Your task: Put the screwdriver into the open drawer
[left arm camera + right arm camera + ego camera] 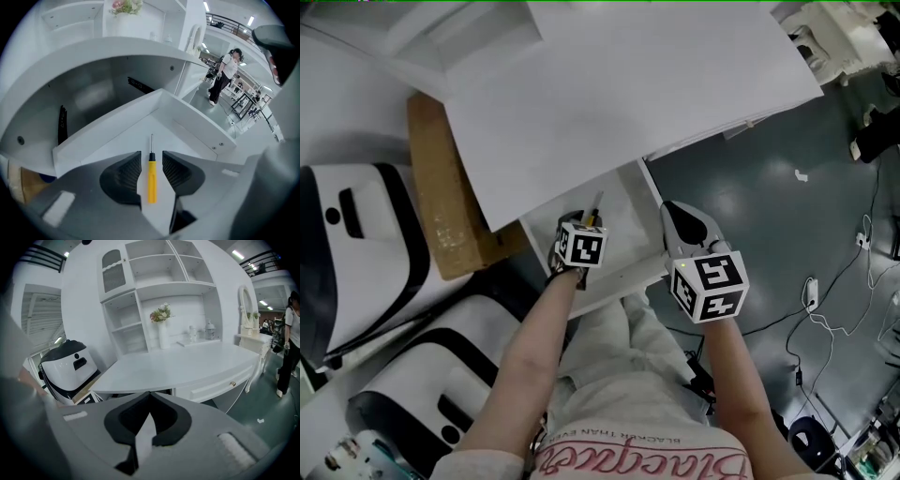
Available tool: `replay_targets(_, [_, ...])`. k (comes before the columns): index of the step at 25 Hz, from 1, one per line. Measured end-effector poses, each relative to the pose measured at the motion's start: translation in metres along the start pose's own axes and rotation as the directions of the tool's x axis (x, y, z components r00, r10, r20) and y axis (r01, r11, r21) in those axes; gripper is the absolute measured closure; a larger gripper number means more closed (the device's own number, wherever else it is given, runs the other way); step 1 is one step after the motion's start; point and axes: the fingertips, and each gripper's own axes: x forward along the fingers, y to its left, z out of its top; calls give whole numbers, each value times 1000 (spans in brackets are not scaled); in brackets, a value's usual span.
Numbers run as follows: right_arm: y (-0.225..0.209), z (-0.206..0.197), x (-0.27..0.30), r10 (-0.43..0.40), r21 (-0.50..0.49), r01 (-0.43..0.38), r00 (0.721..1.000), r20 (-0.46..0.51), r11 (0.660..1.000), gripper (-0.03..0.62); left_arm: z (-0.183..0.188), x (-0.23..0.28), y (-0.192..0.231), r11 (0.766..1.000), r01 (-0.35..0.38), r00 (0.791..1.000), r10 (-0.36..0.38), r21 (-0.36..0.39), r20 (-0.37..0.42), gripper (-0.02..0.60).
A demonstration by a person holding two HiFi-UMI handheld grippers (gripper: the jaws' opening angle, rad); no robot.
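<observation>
- Your left gripper [151, 159] hangs over the drawer [199, 133] with its jaws wide apart, gripping nothing.
- The screwdriver [152, 180] lies flat on the drawer floor. It is in line between those jaws but untouched by either pad, with its tip toward the drawer's back corner.
- It looks placed, so lift straight up out of the drawer. Any sideways drift could let a pad nudge the handle and roll it.
- Your right gripper [149, 409], just right of the drawer, has its jaws closed together and empty. Hold it off the drawer's rim.
</observation>
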Motion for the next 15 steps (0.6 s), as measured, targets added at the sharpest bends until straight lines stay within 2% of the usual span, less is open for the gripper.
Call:
replay_targets(9, [9,19,-7,21,-45,-20,999,25,999,592,17,-37,-2,999,20,996,-22,27,86,448])
replay_targets(15, [15,32,-17,43,-85,-39,998,41,996,592,33,-67,0,1000,21,985,-21,5,174,477])
